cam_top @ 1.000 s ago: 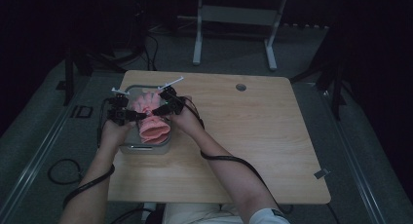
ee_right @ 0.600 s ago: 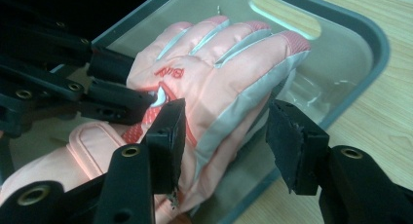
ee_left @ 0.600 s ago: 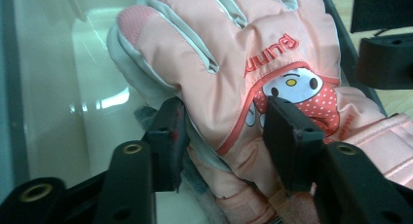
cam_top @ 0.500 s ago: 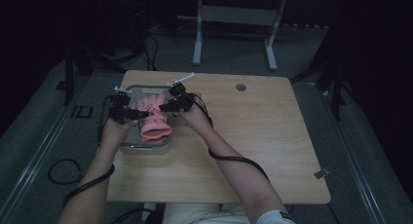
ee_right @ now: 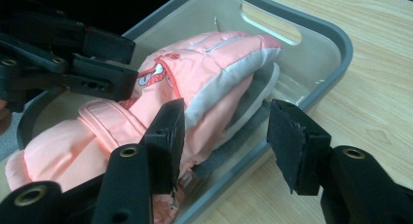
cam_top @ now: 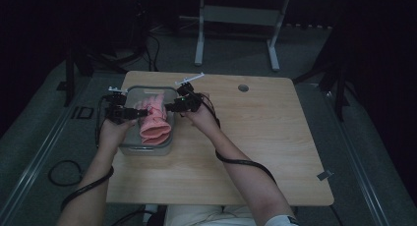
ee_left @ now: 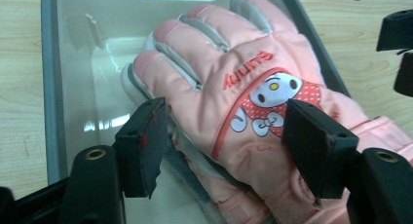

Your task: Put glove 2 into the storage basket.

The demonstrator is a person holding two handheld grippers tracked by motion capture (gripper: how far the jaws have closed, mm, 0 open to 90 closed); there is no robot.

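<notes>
1. I see a dark room with a wooden table [cam_top: 255, 152]; a grey bin [cam_top: 129, 148] sits at its left side, close to the near-left corner.
2. A pink glove [cam_top: 155, 119] lies in the bin on top of a second glove, fingers pointing away from me.
3. My left gripper [ee_left: 229, 136] has just been opening: its jaws now stand apart on either side of the glove's back, pads beside the fabric and not pressing it.
4. My right gripper [ee_right: 221, 131] is about half open at the bin's right wall, one jaw just inside by the glove's edge, the other outside over the table; it grips nothing.
5. Both forearms reach in from the near edge, hands at either side of the bin.
</notes>
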